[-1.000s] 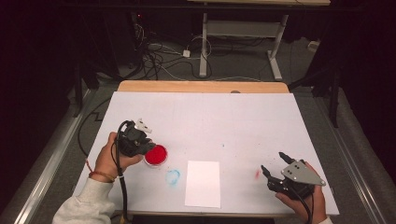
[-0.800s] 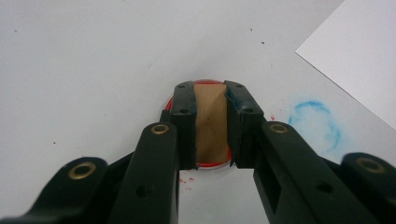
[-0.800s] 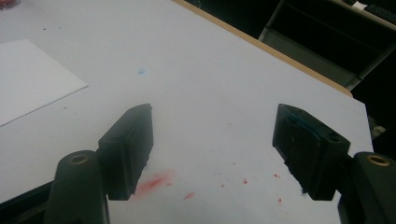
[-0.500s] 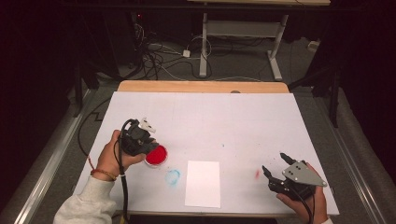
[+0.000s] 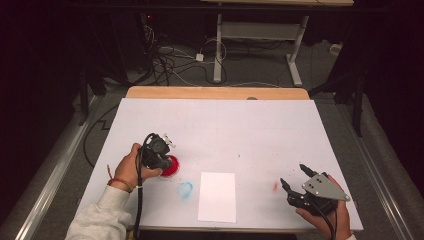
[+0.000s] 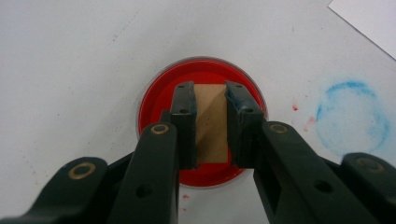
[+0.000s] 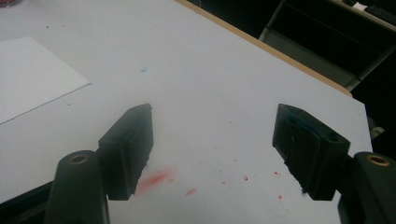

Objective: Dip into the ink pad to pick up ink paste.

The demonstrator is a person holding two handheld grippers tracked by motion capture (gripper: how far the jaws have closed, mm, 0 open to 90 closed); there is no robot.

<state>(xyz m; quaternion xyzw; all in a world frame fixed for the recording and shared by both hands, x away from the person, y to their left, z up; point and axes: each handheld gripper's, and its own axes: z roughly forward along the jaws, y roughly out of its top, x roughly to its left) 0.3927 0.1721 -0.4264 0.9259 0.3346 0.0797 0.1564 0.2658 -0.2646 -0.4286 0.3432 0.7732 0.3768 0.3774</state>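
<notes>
- The left gripper [image 6: 210,98] is clamped on a small tan block [image 6: 211,123], held directly over a round red dish [image 6: 156,100] on the white surface [image 5: 260,130].
- A blue ring stain [image 5: 184,189] lies between the dish and a white paper sheet [image 5: 217,196].
- The right gripper [image 7: 212,140] hovers, jaws wide apart, over a red smear [image 7: 154,178] near the surface's right front corner.

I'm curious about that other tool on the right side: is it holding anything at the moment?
No, the right gripper has its jaws spread wide apart, with just the bare white table between them.
</notes>
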